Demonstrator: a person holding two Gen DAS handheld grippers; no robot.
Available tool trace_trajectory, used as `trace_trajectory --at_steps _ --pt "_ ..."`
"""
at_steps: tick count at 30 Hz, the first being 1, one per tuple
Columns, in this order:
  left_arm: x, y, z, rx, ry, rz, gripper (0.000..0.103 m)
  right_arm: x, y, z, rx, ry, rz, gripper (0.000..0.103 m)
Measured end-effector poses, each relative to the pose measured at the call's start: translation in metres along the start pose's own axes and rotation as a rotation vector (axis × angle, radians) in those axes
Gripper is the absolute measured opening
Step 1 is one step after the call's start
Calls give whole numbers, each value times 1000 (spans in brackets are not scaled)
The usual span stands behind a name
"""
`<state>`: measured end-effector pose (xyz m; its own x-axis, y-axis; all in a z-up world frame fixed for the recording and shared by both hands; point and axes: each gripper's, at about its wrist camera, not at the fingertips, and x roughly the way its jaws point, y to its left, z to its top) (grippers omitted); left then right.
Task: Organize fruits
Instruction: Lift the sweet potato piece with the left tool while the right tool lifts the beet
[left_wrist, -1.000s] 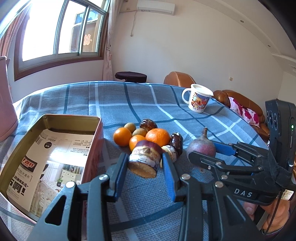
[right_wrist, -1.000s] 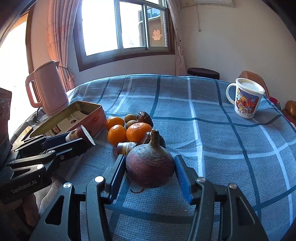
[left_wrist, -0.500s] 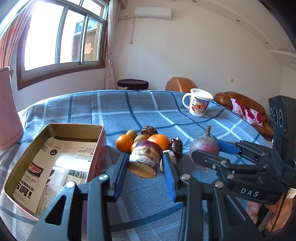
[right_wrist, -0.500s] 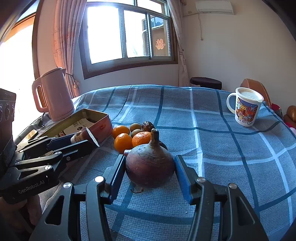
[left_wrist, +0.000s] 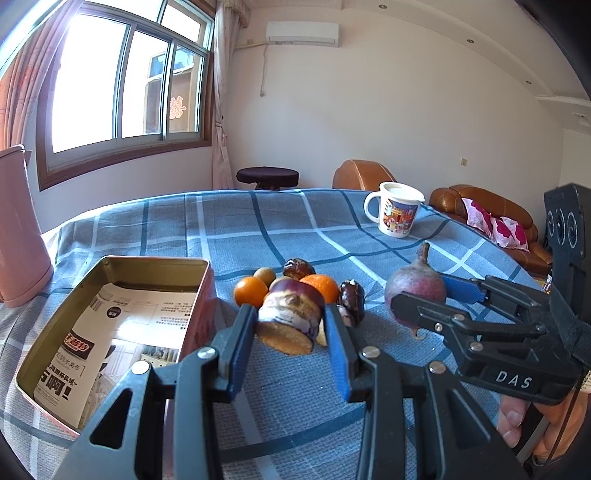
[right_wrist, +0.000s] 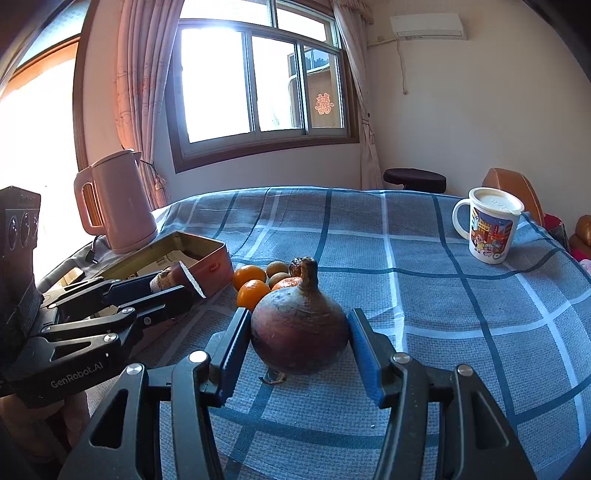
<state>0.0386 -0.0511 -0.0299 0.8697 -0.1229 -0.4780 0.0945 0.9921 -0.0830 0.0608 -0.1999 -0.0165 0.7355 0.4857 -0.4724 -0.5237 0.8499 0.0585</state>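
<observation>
My left gripper (left_wrist: 290, 326) is shut on a cut purple sweet potato piece (left_wrist: 290, 317) and holds it above the cloth, right of an open metal tin (left_wrist: 122, 266). My right gripper (right_wrist: 297, 341) is shut on a round purple beet (right_wrist: 299, 332) with a stem. The beet also shows in the left wrist view (left_wrist: 413, 291). A pile of oranges (left_wrist: 251, 291), kiwis and dark dates (left_wrist: 297, 267) lies on the blue checked cloth between the tin and the beet. In the right wrist view the left gripper (right_wrist: 177, 288) holds its piece beside the tin (right_wrist: 207, 258).
A pink kettle (right_wrist: 118, 203) stands at the table's left edge behind the tin. A white cartoon mug (right_wrist: 487, 225) stands at the far right. A printed paper lines the tin's bottom (left_wrist: 122, 325). Sofa and stool lie beyond the table.
Both grippers have risen and tilted up with their loads; the table and fruit pile sit lower in both views. Both grips are unchanged.
</observation>
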Motion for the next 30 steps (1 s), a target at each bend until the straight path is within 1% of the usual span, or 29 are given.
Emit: trace_trajectory --at_steps 30 --pt "-13 -4 1 29 -75 21 39 -19 3 -2 -21 -103 6 56"
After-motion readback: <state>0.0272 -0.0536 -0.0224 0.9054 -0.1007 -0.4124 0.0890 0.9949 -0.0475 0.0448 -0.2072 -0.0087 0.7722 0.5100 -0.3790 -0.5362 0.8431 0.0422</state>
